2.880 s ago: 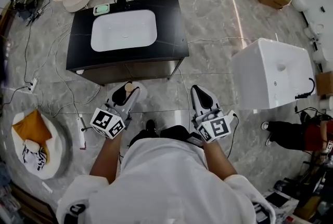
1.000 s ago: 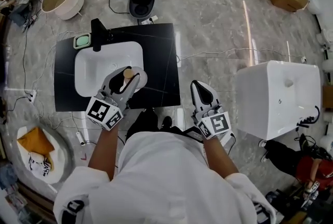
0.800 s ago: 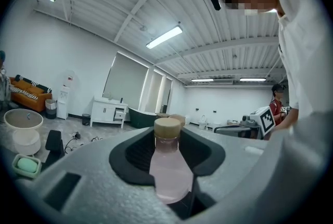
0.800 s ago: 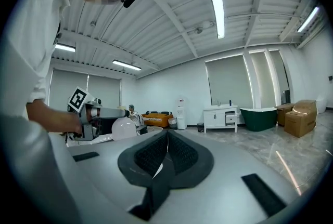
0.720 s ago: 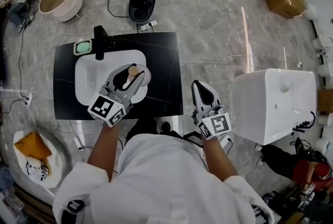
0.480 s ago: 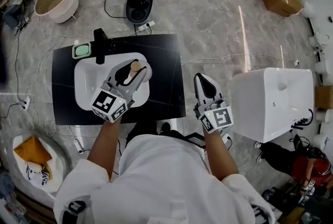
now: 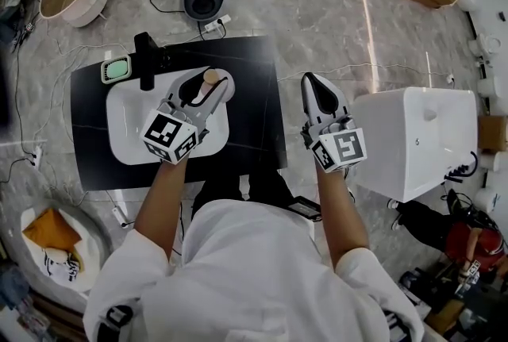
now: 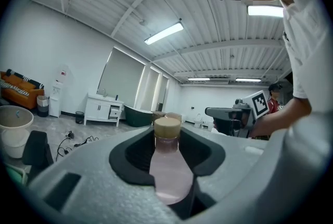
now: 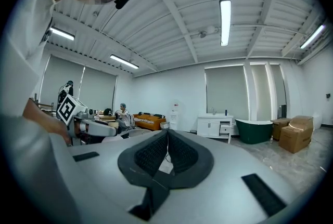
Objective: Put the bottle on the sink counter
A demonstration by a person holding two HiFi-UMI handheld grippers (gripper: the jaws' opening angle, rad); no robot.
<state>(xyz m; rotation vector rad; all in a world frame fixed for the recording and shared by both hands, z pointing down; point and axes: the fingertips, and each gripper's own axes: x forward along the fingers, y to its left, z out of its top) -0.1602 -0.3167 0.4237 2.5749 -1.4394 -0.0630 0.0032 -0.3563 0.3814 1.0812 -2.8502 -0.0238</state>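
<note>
Head view: our left gripper extends at frame centre, clamped on the pale pink tan-capped bottle | our right gripper, jaws together and empty, held centre-right.

- The bottle, clamped in the left gripper, has been carried from before the sink counter to above its basin.
- The right gripper has been raised beside the counter's right edge.

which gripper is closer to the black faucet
Left. The left gripper, holding the bottle, is over the basin just right of the faucet; the right gripper is past the right edge of the counter.
</note>
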